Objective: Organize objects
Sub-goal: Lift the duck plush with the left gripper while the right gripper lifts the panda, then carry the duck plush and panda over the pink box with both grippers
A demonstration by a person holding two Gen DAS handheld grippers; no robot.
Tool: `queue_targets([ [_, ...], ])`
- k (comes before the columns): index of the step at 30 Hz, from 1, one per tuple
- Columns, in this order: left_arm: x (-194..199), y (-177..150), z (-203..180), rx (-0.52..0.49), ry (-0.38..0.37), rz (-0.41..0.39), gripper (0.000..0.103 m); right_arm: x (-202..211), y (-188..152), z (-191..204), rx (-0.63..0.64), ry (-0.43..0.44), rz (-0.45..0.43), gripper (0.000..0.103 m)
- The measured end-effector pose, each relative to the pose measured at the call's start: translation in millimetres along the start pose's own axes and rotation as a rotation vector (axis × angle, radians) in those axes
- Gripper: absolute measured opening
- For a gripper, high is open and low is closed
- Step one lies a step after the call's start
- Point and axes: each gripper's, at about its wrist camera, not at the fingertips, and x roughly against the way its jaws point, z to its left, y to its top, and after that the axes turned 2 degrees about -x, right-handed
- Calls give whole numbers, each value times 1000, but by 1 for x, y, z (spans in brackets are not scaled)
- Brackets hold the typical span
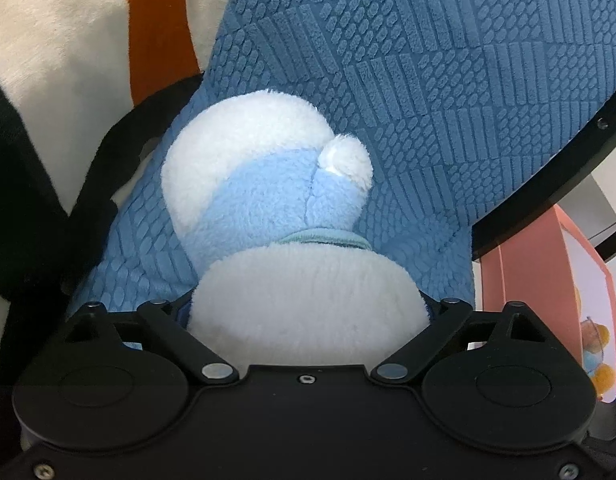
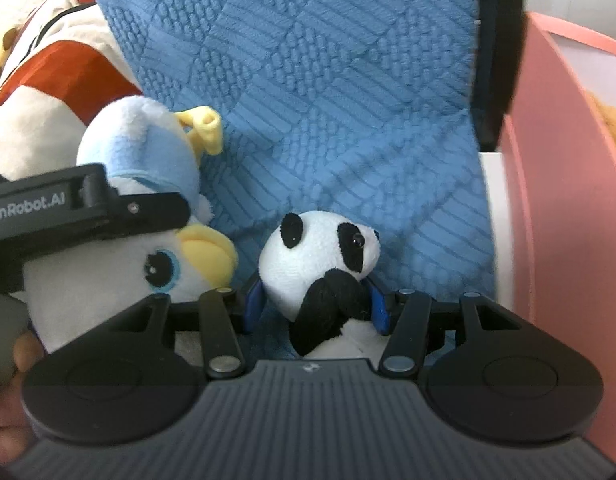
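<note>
Blue textured cushion (image 2: 348, 80): backdrop behind both your toys.
Right hand-held gripper (image 2: 316, 308): clamped on your panda plush (image 2: 320, 256).
Left hand-held gripper (image 1: 308, 312): jaws wide around your duck plush (image 1: 267, 184); grip unclear.

Bright, even daylight — fisheye-warped edges, soft focus.

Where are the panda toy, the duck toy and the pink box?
panda toy (image 2: 316, 256), right wrist view, on its white face.
duck toy (image 2: 107, 280), right wrist view, on its white cheek.
pink box (image 2: 564, 200), right wrist view, on its side wall.
</note>
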Motion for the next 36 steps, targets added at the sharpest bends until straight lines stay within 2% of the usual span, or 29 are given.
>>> queue_targets([
  [4, 11, -10, 8, 45, -40, 8, 91, 14, -10, 3, 10, -13, 3, 55],
  [9, 32, -28, 1, 47, -46, -2, 91, 43, -11, 3, 10, -15, -6, 55],
  [14, 58, -37, -11, 36, -101, 2, 91, 85, -11, -2, -12, -3, -33, 55],
  [27, 155, -57, -57, -19, -129, -24, 91, 180, -30, -15, -57, 32, -56, 55],
  [36, 191, -69, -96, -53, -140, -37, 91, 221, -28, -30, -64, 56, -100, 55],
])
